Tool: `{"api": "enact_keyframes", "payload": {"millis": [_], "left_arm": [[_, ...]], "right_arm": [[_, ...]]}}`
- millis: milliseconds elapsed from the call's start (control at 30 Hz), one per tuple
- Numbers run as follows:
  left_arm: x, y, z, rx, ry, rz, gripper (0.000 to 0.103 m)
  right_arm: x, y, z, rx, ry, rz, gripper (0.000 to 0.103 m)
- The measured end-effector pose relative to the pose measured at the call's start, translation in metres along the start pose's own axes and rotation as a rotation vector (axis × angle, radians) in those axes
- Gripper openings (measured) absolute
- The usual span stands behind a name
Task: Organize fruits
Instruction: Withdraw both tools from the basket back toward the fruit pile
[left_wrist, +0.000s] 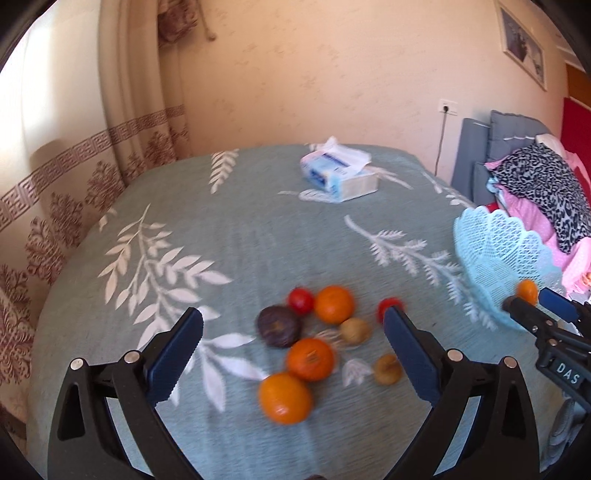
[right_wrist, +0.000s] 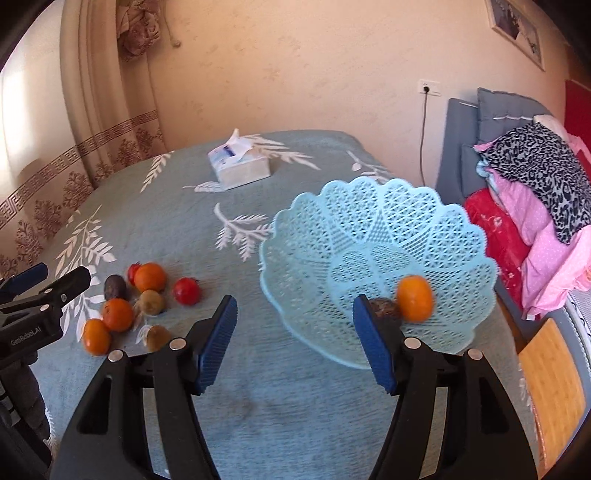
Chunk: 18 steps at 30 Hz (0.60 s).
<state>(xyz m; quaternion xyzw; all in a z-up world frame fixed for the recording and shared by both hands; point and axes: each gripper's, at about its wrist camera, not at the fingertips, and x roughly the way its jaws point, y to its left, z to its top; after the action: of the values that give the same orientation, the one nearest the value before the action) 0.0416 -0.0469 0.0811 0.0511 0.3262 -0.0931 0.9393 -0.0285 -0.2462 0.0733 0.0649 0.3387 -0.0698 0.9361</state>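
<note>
Two fruits, an orange (right_wrist: 414, 297) and what looks like a dark one beside it, sit in my blue basket (right_wrist: 461, 236) at right, while eight remain clustered (left_wrist: 309, 359) left on the counter (left_wrist: 240, 236); both hand-held grippers, left (left_wrist: 293, 323) and right (right_wrist: 293, 308), gape empty.

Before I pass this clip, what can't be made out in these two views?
- Dark item in the basket: right wrist view, half hidden behind the right gripper finger.
- Red fruit: left wrist view, partly covered by the left gripper finger.
- Small brown fruits: motion-blurred, kind unclear.
- Basket's right part: cut by the left view's edge.
</note>
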Motion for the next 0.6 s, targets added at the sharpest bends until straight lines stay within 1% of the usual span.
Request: {"api": "enact_keyframes", "payload": {"millis": [233,467,600], "left_arm": [[0.002,0.023,-0.019,-0.028,0.045,0.021,0.097],[0.008,0.029,-0.038,-0.044,0.102,-0.007,0.097],[0.015,0.026,-0.048,-0.039,0.142,-0.03,0.085]], "right_arm": [[0.006,0.021,-0.007,-0.043,0.03,0.041,0.067],[0.011,0.035,-0.013,-0.07,0.057,0.067,0.067],[0.015,0.041,-0.017,-0.084,0.073,0.077,0.067]]}}
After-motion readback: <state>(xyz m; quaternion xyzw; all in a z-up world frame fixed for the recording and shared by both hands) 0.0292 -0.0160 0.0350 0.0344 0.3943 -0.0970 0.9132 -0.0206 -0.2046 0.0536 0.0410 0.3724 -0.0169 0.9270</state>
